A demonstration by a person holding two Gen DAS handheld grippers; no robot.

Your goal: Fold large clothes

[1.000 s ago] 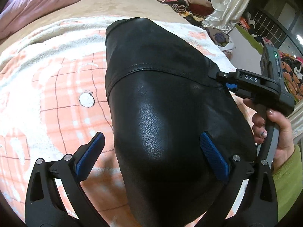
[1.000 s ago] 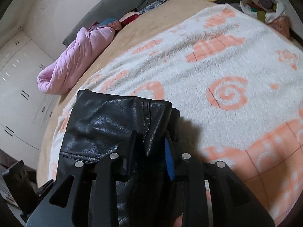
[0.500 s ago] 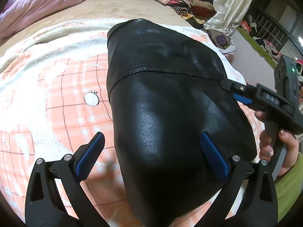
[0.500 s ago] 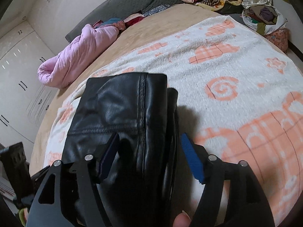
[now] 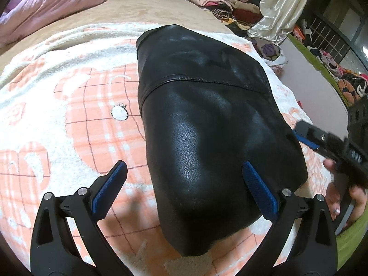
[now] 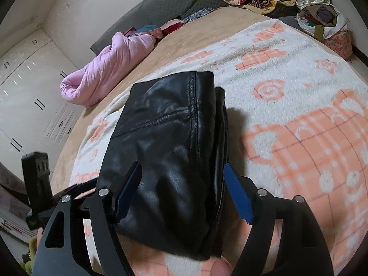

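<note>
Folded black leather garment (image 6: 170,151) lies released beneath opening right gripper (image 6: 184,193).

I can read no text, label or number anywhere from here. The marking on the right tool (image 5: 331,147) is blurred past reading.

Left gripper (image 5: 184,185): black plastic arms with slot cut-outs, silver round screw heads at the pivots, ribbed blue pads on the fingers (image 5: 260,191). Right gripper (image 6: 184,194): same build, black arms, silver screws, blue ribbed pads. In the left wrist view its black body shows small pale lettering, too blurred to read. Right hand (image 5: 345,197): pale polished nails, lime-green fuzzy sleeve (image 5: 352,234).
</note>
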